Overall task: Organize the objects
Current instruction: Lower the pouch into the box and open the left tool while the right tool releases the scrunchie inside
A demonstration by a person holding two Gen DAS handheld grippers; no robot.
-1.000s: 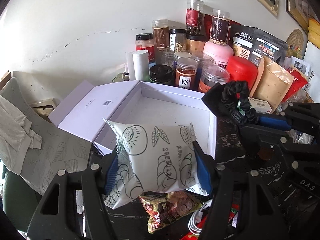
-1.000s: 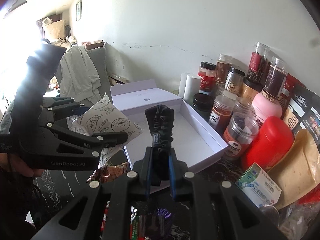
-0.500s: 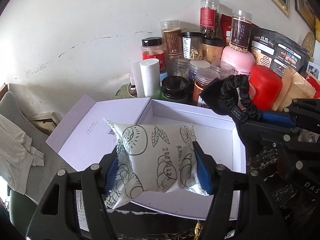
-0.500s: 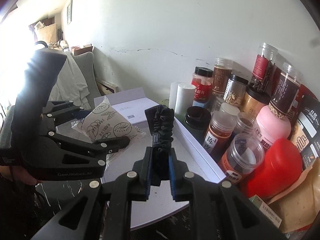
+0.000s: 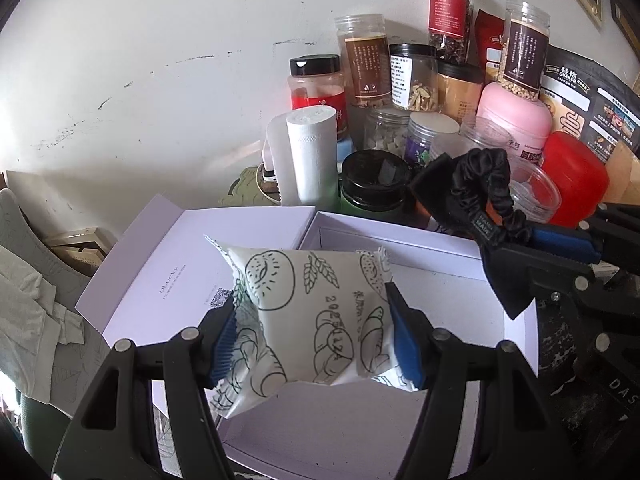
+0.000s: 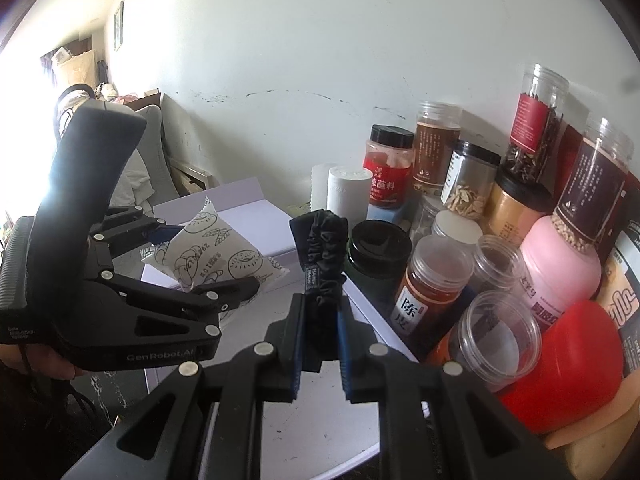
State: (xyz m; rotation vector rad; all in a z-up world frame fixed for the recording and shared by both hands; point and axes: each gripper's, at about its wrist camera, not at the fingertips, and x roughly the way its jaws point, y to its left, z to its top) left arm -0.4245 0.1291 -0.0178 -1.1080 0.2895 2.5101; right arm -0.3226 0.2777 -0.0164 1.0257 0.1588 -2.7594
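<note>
My left gripper (image 5: 310, 332) is shut on a white snack packet (image 5: 308, 320) printed with bread drawings, and holds it in the air over the open white box (image 5: 420, 252). The same packet (image 6: 216, 256) and the left gripper (image 6: 208, 264) show at the left of the right wrist view. My right gripper (image 6: 320, 316) is shut on a black scrunchie (image 6: 324, 256) with a small label, held upright over the box's right side. That scrunchie (image 5: 480, 196) hangs above the box's far right corner in the left wrist view. The box floor (image 6: 320, 420) is bare.
Several jars, a red tub (image 6: 568, 364), a pink tub (image 5: 516, 120) and a white roll (image 5: 312, 152) crowd the wall behind and right of the box. Its open lid (image 5: 172, 276) lies flat to the left. A chair with cloth (image 5: 28, 312) stands further left.
Both grippers moved forward toward the wall with their loads, from the box's near edge to over its inside. The snack wrappers on the dark table have dropped out of view.
</note>
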